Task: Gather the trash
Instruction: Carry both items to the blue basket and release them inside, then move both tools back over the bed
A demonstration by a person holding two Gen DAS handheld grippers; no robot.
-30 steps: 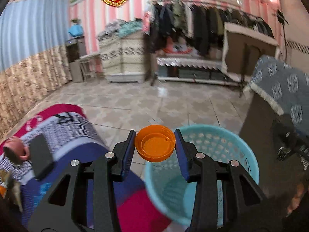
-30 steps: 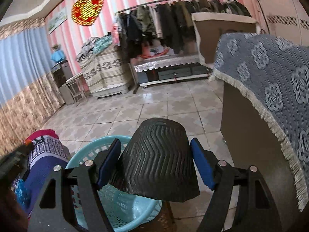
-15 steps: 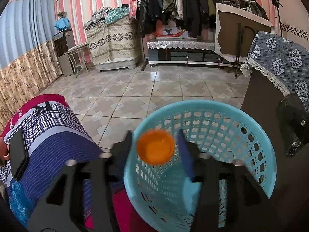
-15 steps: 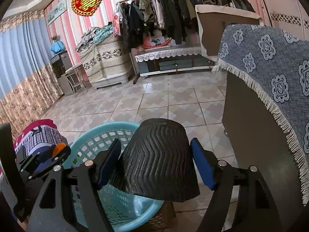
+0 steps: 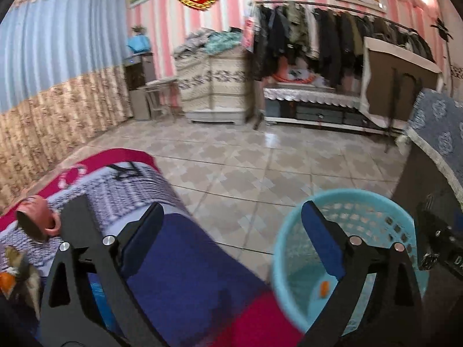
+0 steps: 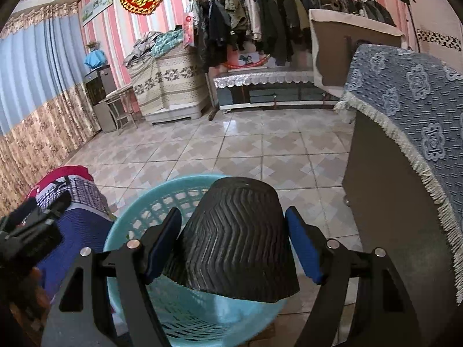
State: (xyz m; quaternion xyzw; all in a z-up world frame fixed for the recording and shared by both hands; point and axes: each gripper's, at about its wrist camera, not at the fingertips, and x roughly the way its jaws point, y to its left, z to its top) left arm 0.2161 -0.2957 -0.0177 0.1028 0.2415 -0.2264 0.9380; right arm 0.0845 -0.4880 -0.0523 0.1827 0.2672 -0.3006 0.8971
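Left tool (image 5: 231, 222): your fingers are spread wide, nothing between them.
Right tool (image 6: 233, 228): you're clamped on the black ribbed cup (image 6: 234, 240), above the basket (image 6: 130, 217).
Orange cap (image 5: 324, 288): inside the basket's bottom.

Each camera sits just behind its own jaws, looking forward and slightly down across a tiled floor (image 5: 231, 173) toward a clothes rack (image 6: 275, 23). Both views share the turquoise basket (image 5: 376, 202) (image 6: 139, 211), close under the jaws.
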